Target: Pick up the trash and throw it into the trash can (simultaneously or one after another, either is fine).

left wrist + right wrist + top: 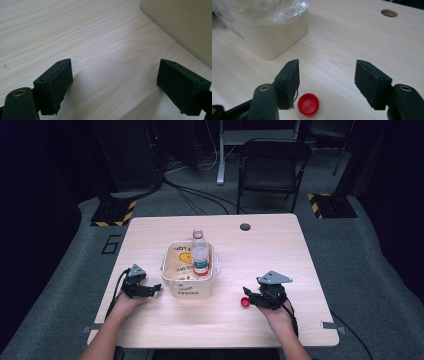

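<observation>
A cream square bin point(191, 290) lined with a clear plastic bag stands mid-table, and an uncapped clear bottle point(200, 255) with a red and blue label leans inside it. On the wood near the front lies a red bottle cap point(245, 302), open side up. My right gripper point(250, 296) rests on the table just right of the cap, open, the cap point(308, 104) low between its jaws near the left one. My left gripper point(154, 289) sits open on the table beside the bin's left wall point(180, 22), with bare wood between its fingers.
The wooden table point(260, 260) has a round cable hole point(245, 226) near its far edge. Beyond it stand a black folding chair point(272, 167), floor cables and yellow-striped stand bases. The table's right half is bare wood.
</observation>
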Motion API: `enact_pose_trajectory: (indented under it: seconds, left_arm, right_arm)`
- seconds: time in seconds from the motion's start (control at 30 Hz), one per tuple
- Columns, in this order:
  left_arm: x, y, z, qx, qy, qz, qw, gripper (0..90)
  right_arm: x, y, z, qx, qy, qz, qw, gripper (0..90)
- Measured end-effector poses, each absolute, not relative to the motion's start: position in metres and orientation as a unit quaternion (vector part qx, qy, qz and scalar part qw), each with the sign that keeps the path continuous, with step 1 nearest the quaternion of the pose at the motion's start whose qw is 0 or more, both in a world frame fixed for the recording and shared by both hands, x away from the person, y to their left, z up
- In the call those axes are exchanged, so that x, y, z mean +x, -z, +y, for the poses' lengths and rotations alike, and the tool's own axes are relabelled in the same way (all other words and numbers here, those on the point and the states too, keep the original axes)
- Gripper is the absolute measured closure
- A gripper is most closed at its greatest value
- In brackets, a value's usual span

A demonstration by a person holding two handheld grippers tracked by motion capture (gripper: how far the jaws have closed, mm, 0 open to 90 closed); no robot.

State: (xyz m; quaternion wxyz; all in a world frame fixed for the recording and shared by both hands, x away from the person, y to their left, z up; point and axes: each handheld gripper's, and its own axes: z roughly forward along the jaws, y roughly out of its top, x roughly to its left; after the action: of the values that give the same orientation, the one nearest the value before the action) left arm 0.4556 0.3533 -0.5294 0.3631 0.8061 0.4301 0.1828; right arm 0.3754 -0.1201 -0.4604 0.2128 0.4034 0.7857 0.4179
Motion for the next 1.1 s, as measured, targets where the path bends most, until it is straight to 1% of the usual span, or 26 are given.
enact_pose_trajectory:
  seconds: [0.1,0.43,0.7,0.8,1.0,1.1]
  left_arm:
    - [0.456,0.529,0.353,0.806,-0.183,0.431,0.363,13.0]
    - [0.456,0.529,0.353,0.807,-0.183,0.429,0.362,13.0]
    - [0.456,0.529,0.353,0.806,-0.183,0.431,0.363,13.0]
    - [0.456,0.53,0.353,0.804,-0.185,0.432,0.365,13.0]
    - [0.455,0.53,0.353,0.804,-0.185,0.432,0.365,13.0]
    - [0.455,0.53,0.353,0.803,-0.186,0.432,0.366,13.0]
  right_arm:
    - [0.373,0.468,-0.12,0.395,-0.415,0.795,0.199,41.0]
    - [0.374,0.486,-0.114,0.385,-0.413,0.81,0.158,42.5]
    - [0.379,0.499,-0.113,0.389,-0.401,0.817,0.143,42.6]
    - [0.38,0.502,-0.112,0.387,-0.394,0.822,0.137,44.4]
    - [0.382,0.507,-0.109,0.379,-0.377,0.833,0.141,45.0]
    - [0.383,0.508,-0.108,0.376,-0.372,0.837,0.136,46.0]
